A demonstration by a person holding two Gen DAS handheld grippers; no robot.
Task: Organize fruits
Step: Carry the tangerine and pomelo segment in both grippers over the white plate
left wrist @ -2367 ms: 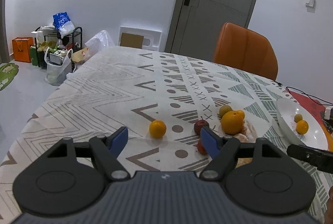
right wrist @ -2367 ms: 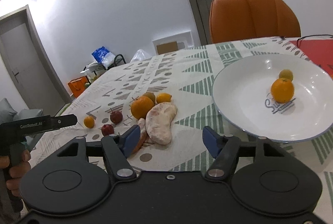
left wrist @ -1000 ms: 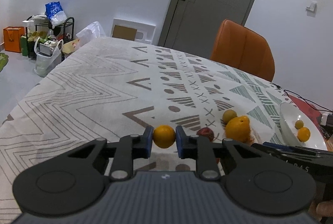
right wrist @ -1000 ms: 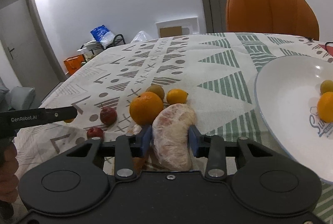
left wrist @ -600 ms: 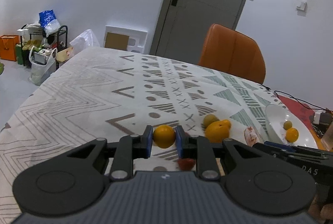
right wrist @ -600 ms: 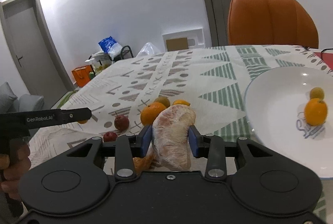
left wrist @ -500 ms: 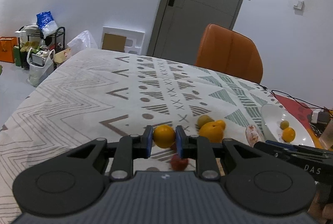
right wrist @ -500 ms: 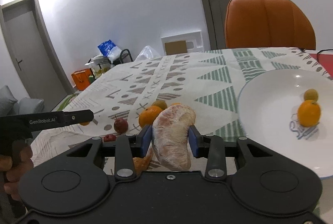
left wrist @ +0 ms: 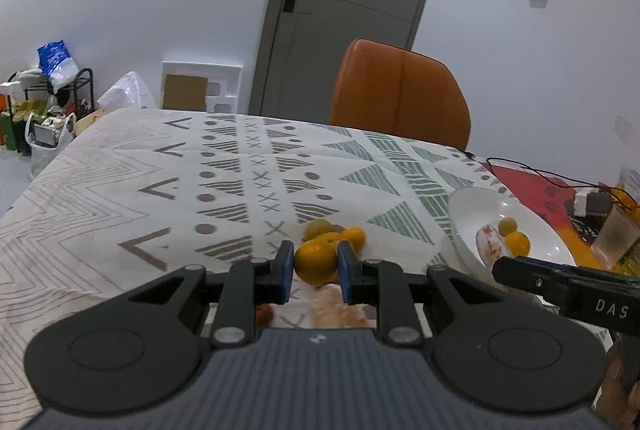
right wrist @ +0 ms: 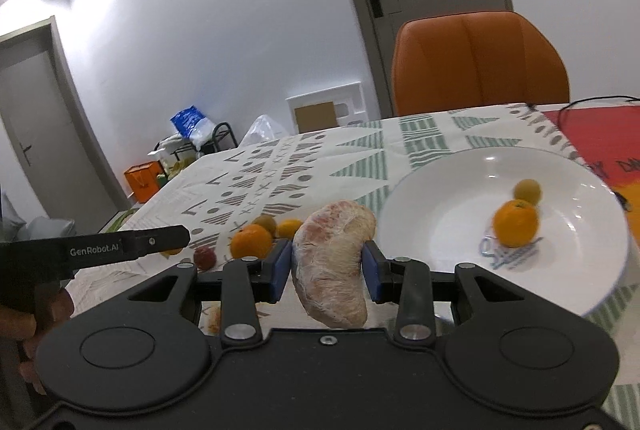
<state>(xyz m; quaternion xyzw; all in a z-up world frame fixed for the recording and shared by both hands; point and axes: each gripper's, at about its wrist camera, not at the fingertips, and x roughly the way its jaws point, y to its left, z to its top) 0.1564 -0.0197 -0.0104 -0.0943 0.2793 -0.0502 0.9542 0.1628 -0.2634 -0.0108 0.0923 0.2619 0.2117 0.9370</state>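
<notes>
1. The left gripper (left wrist: 313, 266) pinches a small orange (left wrist: 316, 262) between its blue pads (left wrist: 285, 265), holding it clear above the patterned tablecloth (left wrist: 120, 190).
2. Just beyond that fruit, in the left wrist view, a greenish fruit (left wrist: 317, 228) and a yellow-orange one (left wrist: 355, 236) sit close together on the cloth, with a red apple (left wrist: 264, 314) and a pale peeled piece (left wrist: 338, 308) showing below the fingers.
3. The right gripper (right wrist: 326, 266) is clamped on a large peeled pomelo segment (right wrist: 332, 262), which stands roughly upright between the pads and hangs below them.
4. In the right wrist view, left of the segment, an orange (right wrist: 251, 241), a red apple (right wrist: 205, 257) and two smaller fruits lie grouped on the cloth.
5. Right of the segment sits the white plate (right wrist: 440, 230), holding a mandarin (right wrist: 516, 223) and a small yellow-green fruit (right wrist: 527, 191) just behind it; the two look to be touching.
6. An orange chair (right wrist: 478, 64) stands at the far side of the table.
</notes>
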